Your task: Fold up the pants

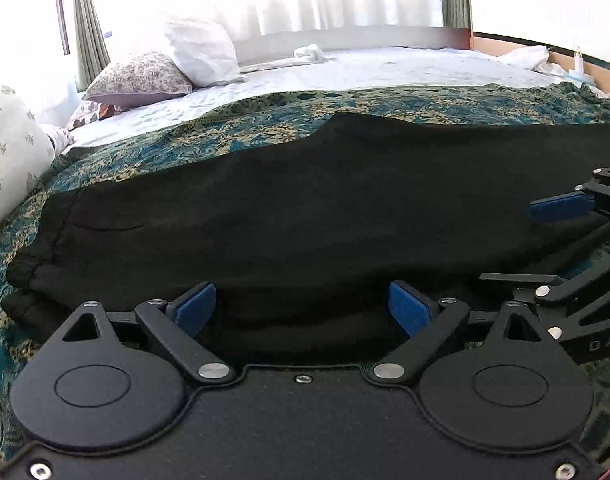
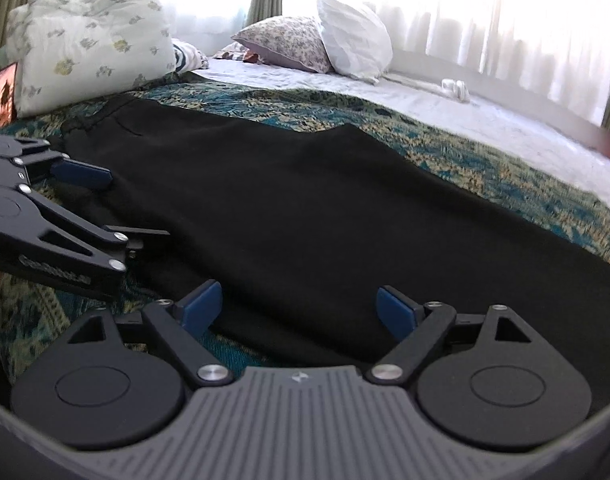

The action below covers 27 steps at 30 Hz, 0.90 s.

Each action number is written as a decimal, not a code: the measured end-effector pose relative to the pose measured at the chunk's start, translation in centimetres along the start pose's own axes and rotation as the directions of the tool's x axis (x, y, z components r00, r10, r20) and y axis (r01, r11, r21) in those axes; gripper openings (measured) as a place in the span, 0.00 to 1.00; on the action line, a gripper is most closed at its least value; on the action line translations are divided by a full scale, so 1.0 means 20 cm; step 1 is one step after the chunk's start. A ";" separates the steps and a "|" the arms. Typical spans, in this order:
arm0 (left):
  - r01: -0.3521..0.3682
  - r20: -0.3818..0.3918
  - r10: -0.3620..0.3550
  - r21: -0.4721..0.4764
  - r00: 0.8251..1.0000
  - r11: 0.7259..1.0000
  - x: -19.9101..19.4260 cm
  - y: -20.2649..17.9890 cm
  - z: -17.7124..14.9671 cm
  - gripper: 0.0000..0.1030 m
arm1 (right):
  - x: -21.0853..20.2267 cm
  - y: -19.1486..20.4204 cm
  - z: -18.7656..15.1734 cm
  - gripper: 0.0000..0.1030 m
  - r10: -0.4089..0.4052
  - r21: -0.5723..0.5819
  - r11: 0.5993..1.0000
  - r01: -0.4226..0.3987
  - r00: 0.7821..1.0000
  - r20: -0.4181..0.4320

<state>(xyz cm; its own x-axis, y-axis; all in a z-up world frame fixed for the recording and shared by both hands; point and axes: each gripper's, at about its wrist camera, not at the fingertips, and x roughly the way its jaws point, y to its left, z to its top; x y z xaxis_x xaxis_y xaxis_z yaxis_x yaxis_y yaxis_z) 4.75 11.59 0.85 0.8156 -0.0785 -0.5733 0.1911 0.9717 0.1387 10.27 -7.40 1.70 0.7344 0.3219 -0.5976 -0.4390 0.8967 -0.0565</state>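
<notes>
Black pants (image 1: 305,200) lie flat and lengthwise across a teal and gold patterned bedspread (image 1: 233,136), waistband toward the left. My left gripper (image 1: 303,306) is open at the pants' near edge, with dark cloth lying between its blue pads but not pinched. At the right edge of this view my right gripper (image 1: 545,242) is open over the same near edge. In the right wrist view the pants (image 2: 325,208) fill the middle, and my right gripper (image 2: 299,306) is open with the near hem between its fingers. My left gripper (image 2: 117,204) shows at the left, open.
White sheet (image 1: 385,68) covers the far half of the bed. A floral pillow (image 1: 141,76) and a white pillow (image 1: 201,50) lean at the back left. A bulky flowered bundle (image 2: 89,44) sits by the waistband. A wooden bed frame (image 1: 505,46) and curtains close the far side.
</notes>
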 end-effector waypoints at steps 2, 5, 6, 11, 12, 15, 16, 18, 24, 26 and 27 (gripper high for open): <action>0.033 0.020 -0.033 -0.003 0.999 0.999 0.01 0.00 0.00 0.69 | 0.01 -0.01 0.01 0.90 0.008 0.017 1.000 -0.008 1.000 -0.005; 0.080 0.034 -0.079 -0.032 0.996 0.996 0.01 0.01 0.02 0.31 | 0.02 0.00 0.00 0.90 0.012 0.003 1.000 -0.012 1.000 -0.002; 0.088 0.038 -0.086 -0.048 0.996 0.995 0.01 0.02 0.02 0.22 | 0.02 0.00 0.00 0.90 0.013 -0.001 1.000 -0.013 1.000 -0.001; 0.095 0.065 -0.089 -0.093 0.994 0.991 -0.04 0.06 0.05 0.15 | 0.03 0.00 0.02 0.90 0.006 0.006 1.000 -0.006 1.000 -0.004; 0.097 0.069 -0.091 -0.101 0.994 0.990 -0.05 0.07 0.05 0.15 | 0.04 0.00 0.02 0.90 -0.009 0.010 1.000 0.009 1.000 -0.004; 0.099 0.072 -0.091 -0.110 0.993 0.989 -0.07 0.08 0.06 0.14 | 0.06 -0.01 0.03 0.87 -0.053 0.041 0.998 0.053 0.999 -0.010; 0.097 0.073 -0.090 -0.106 0.993 0.990 -0.07 0.08 0.06 0.14 | 0.05 -0.02 0.04 0.80 -0.059 0.053 0.997 0.060 0.998 -0.002; 0.096 0.071 -0.089 -0.105 0.993 0.990 -0.07 0.08 0.05 0.14 | 0.04 -0.02 0.03 0.64 -0.077 0.056 0.996 0.076 0.997 0.016; 0.096 0.058 -0.090 -0.115 0.994 0.989 -0.09 0.08 0.01 0.13 | 0.00 0.01 -0.01 0.22 -0.109 0.020 0.994 0.108 0.993 0.055; 0.092 0.048 -0.087 -0.112 0.995 0.989 -0.09 0.07 0.00 0.12 | -0.01 0.01 -0.02 0.19 -0.108 0.013 0.994 0.108 0.993 0.056; 0.090 0.043 -0.086 -0.111 0.995 0.990 -0.09 0.07 -0.01 0.12 | -0.01 0.02 -0.02 0.18 -0.110 0.011 0.994 0.109 0.992 0.057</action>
<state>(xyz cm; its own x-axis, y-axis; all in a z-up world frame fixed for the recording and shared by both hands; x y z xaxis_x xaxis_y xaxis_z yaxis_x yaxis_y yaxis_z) 3.40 13.11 1.90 0.8188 -0.1708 -0.5481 0.2016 0.9795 -0.0040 9.67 -7.33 1.46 0.8065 0.2382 -0.5412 -0.3501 0.9300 -0.1124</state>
